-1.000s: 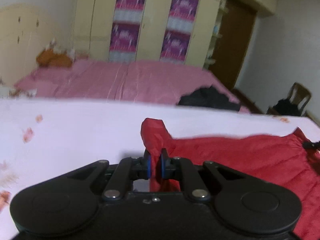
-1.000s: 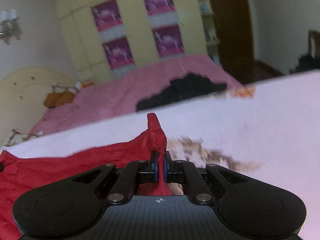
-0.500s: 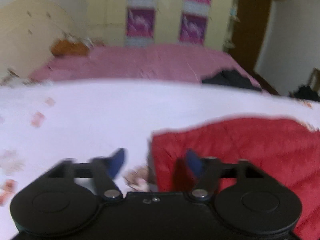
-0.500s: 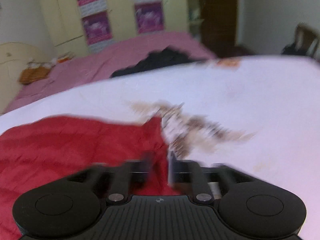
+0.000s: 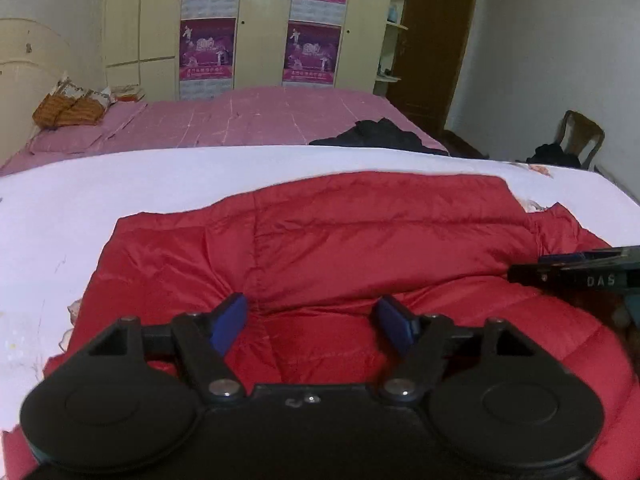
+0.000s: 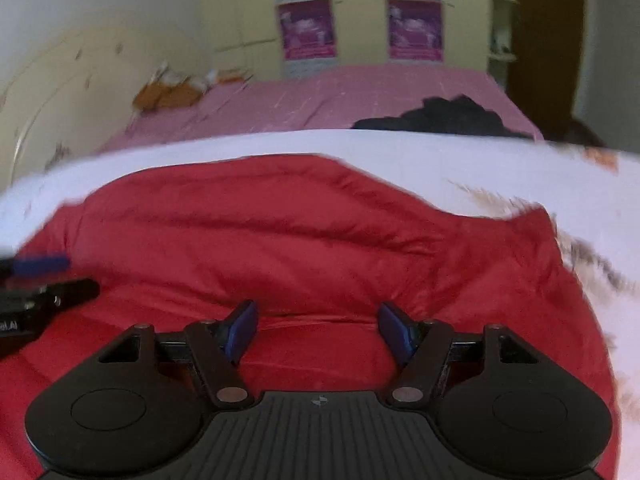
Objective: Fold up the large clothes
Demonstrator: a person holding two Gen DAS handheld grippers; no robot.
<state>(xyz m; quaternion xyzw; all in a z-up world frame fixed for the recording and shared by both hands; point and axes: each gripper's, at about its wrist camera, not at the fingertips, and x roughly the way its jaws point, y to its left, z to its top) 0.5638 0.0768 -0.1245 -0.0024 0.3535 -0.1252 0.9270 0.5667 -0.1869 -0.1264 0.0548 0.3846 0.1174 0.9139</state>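
Observation:
A red padded jacket point(image 5: 360, 232) lies folded and spread on the white sheet point(image 5: 160, 176). My left gripper point(image 5: 312, 308) hovers over its near part, open, with only fabric below its blue pads. The right gripper point(image 5: 536, 265) pokes in at the right edge of the left wrist view. In the right wrist view the same jacket point(image 6: 280, 232) fills the middle. My right gripper point(image 6: 318, 312) is open above it and its jaws are closing, with nothing gripped between them. The left gripper point(image 6: 68, 276) shows at the left edge there.
Behind the white sheet point(image 6: 440, 160) stands a pink bed point(image 5: 260, 116) with a black garment point(image 5: 380, 136) on it and an orange bundle point(image 5: 68, 112) at its head. A chair point(image 5: 576, 136) stands far right, and a wardrobe point(image 5: 260, 20) stands at the back.
Both grippers, each shut on a raised corner of the red jacket a second ago, have let go and opened. Both have drawn back, and the jacket now lies flat.

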